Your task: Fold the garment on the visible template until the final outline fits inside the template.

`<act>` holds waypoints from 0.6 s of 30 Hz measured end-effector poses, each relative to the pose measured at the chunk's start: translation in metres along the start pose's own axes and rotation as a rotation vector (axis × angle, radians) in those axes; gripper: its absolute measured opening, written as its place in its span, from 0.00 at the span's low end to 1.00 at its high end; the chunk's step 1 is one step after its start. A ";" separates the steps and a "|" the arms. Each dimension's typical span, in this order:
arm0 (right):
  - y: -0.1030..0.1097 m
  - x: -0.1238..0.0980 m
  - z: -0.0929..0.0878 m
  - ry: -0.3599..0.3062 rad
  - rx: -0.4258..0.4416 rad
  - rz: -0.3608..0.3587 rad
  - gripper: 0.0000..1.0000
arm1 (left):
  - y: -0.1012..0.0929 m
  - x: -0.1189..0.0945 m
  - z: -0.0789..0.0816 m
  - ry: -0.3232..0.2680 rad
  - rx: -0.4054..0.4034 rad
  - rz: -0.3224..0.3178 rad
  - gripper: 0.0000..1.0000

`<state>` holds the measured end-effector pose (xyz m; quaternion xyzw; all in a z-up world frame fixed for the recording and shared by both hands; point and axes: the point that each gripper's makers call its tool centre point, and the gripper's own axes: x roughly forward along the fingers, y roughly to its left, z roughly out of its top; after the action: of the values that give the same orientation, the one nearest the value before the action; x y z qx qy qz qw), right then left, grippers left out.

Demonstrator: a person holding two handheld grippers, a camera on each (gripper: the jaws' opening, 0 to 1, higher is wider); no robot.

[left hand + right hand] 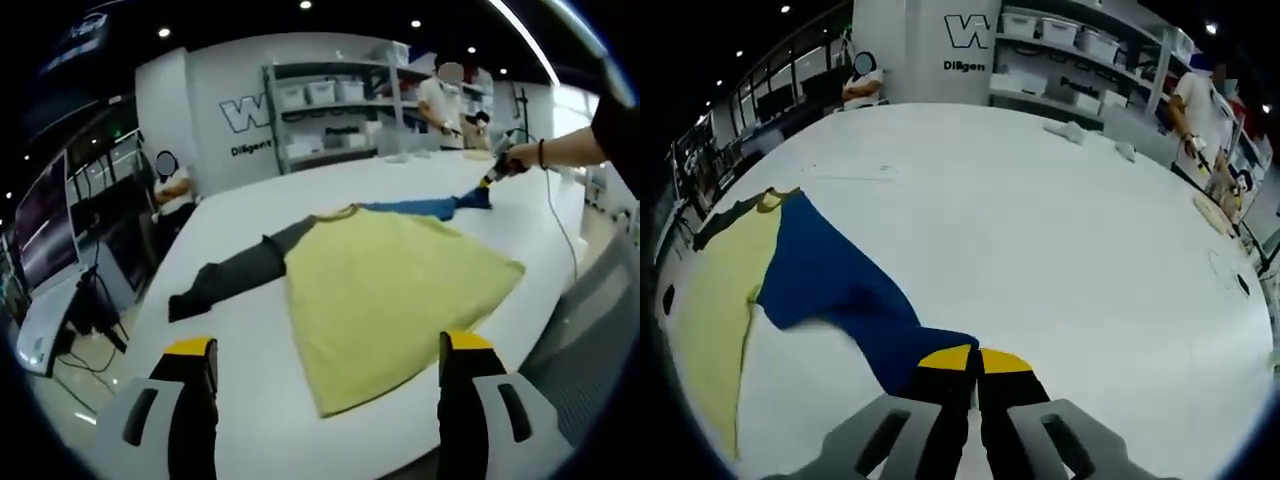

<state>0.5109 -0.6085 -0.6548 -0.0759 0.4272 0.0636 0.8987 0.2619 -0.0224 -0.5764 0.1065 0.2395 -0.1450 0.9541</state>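
Shirt spread on the white table, one sleeve pulled out by the right gripper.

The shirt lies flat on the white table, its yellow body with the hem toward the near edge and the collar toward the far side. The long axis of the sleeves runs left to right: the grey sleeve goes to the left, and the blue sleeve is stretched to the far right. The right gripper has its jaws closed on the end of the blue sleeve. The left gripper hangs with jaws wide apart and nothing between them, above the near edge of the table, the shirt hem lying just beyond them. Behind the table stand shelves with boxes, and people stand or sit near them.
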 end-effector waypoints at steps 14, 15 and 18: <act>-0.018 0.034 -0.005 0.053 0.129 -0.033 0.00 | 0.001 0.000 -0.004 0.016 -0.008 -0.011 0.91; -0.017 0.033 -0.004 0.042 0.168 -0.023 0.00 | 0.000 0.001 -0.004 0.020 -0.006 -0.013 0.91; -0.028 0.034 -0.001 0.028 0.153 -0.056 0.00 | -0.004 0.002 -0.004 0.018 0.007 -0.025 0.91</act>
<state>0.5362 -0.6343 -0.6792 -0.0197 0.4409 0.0044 0.8973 0.2602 -0.0256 -0.5810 0.1083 0.2487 -0.1571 0.9496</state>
